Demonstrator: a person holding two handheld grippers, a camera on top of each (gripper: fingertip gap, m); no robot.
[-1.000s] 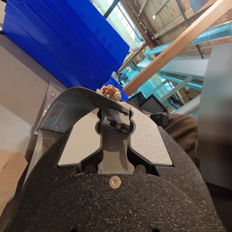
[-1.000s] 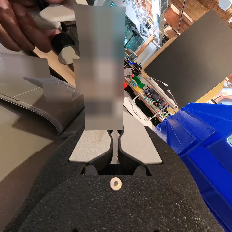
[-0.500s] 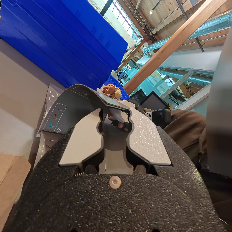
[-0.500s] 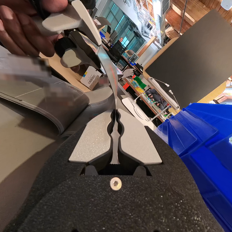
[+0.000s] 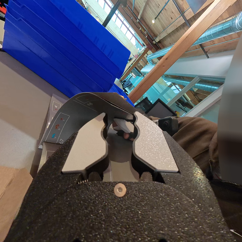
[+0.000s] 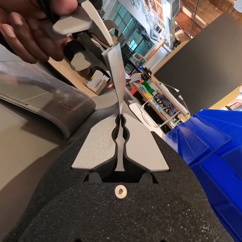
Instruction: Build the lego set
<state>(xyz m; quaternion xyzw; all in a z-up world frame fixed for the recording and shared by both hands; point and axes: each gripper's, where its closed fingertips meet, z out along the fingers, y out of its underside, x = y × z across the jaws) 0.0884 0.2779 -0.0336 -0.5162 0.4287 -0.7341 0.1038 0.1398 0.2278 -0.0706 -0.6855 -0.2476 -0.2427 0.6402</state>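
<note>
The open instruction booklet (image 6: 52, 104) lies on the grey table. My right gripper (image 6: 119, 115) is shut on the edge of one page (image 6: 116, 78), which stands nearly upright. In the left wrist view that page (image 5: 81, 115) arches over my left gripper (image 5: 119, 116), which is open with its jaws wide apart under the arch. The right gripper's fingers (image 5: 123, 124) show between them, pinching the page. In the right wrist view the left gripper's fingers (image 6: 73, 24) are held by a hand at the top left, one tip touching the page's top edge. A speck of the brown lego model (image 5: 122, 96) peeks over the page.
Stacked blue bins (image 5: 58, 45) stand behind the booklet and show at the right of the right wrist view (image 6: 209, 144). A small box with a barcode label (image 6: 98, 83) lies beyond the booklet. A person's brown sleeve (image 5: 196, 137) is at the right. My hands' fingertips stand some 9 cm from each other.
The right gripper stays shut on the page, which has risen and arched further. It now hides almost all of the brown model. The left gripper stays open under it.
</note>
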